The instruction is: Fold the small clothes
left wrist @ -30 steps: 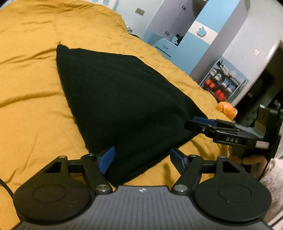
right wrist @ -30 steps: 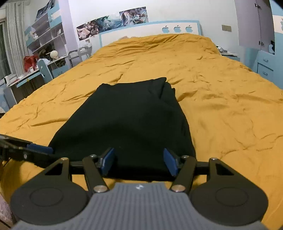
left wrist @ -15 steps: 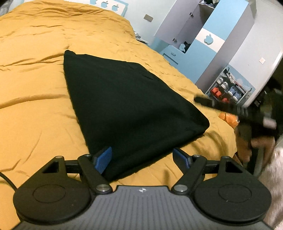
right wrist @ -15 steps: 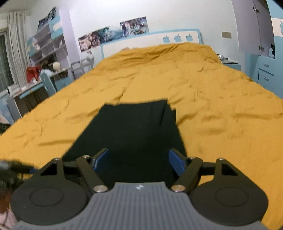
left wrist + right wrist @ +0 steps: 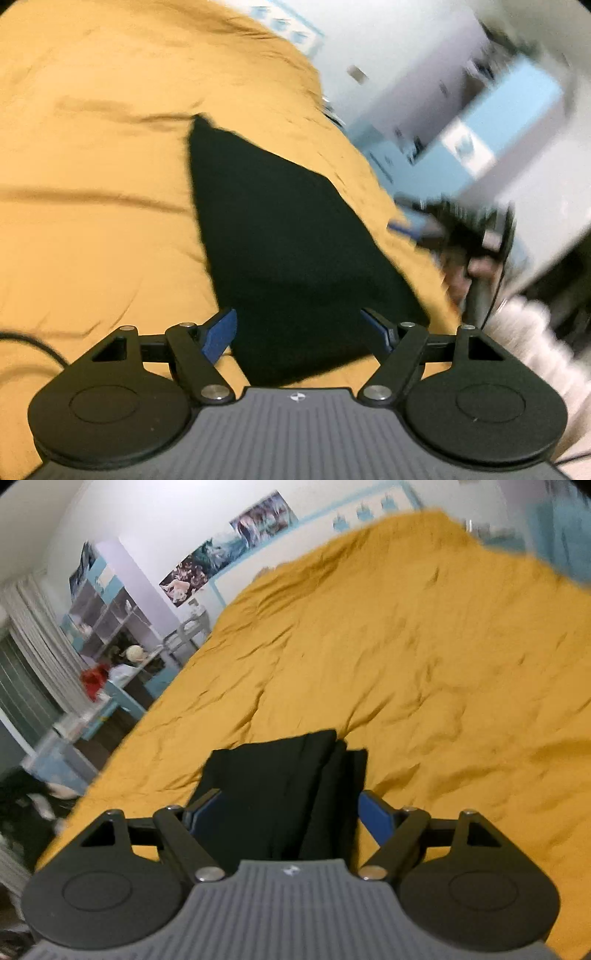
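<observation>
Bedding in mustard yellow [image 5: 424,657] carries a black folded garment [image 5: 280,236] near its close edge, flat, layered folds showing. Left hand-held gripper [image 5: 301,328] hovers over its near end, released; right hand-held gripper [image 5: 291,812], likewise spread, hovers at its right.

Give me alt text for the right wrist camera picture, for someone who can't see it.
A folded black garment lies on a wrinkled mustard-yellow bedspread, seen between the open blue-padded fingers of the right gripper. Behind the bed are a white wall with posters and blurred shelves at left.
</observation>
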`<state>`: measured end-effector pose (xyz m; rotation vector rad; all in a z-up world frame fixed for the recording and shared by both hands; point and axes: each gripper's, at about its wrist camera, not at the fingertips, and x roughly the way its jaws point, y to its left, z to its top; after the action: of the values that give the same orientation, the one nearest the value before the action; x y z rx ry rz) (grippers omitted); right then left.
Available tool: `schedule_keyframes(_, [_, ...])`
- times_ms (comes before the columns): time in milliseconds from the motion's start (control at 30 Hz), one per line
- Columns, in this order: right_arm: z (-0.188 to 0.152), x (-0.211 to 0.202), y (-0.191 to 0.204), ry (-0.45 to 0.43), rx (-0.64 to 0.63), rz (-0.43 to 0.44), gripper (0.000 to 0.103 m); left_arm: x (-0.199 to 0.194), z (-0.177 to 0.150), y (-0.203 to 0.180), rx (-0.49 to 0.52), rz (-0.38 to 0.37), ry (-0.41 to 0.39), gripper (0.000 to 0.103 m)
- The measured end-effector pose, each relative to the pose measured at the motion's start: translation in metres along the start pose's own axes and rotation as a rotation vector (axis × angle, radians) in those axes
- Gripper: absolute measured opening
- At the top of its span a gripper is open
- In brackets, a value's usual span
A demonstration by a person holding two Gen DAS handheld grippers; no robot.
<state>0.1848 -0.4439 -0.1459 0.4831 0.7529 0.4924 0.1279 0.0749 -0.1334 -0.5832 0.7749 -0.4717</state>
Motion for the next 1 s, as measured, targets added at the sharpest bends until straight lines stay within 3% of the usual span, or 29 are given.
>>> schedule_keyframes(67, [0.005, 0.015, -0.016, 0.025, 0.066, 0.042, 0.076, 0.003, 0.003, 0.016, -0.083, -0.004, 0.000, 0.087])
schedule_keyframes(167, [0.014, 0.036, -0.032, 0.037, 0.098, 0.040, 0.078, 0.016, 0.003, 0.028, -0.115, 0.020, 0.035, 0.087])
schedule_keyframes(367, [0.022, 0.082, -0.056, 0.096, 0.190, 0.116, 0.078, 0.039, 0.006, 0.039, -0.206, -0.060, 0.079, 0.087])
schedule_keyframes(500, [0.021, 0.108, -0.069, 0.165, 0.197, 0.098, 0.077, 0.047, 0.006, 0.037, -0.234, -0.106, 0.103, 0.087])
schedule_keyframes(767, [0.022, 0.138, -0.079, 0.216, 0.288, 0.339, 0.083, 0.068, 0.009, 0.061, -0.377, -0.194, 0.153, 0.086])
schedule_keyframes(900, [0.022, 0.159, -0.077, 0.197, 0.305, 0.309, 0.083, 0.081, 0.014, 0.068, -0.388, -0.165, 0.178, 0.080])
schedule_keyframes(1000, [0.021, 0.165, -0.075, 0.196, 0.309, 0.301, 0.083, 0.092, 0.011, 0.068, -0.415, -0.199, 0.185, 0.080])
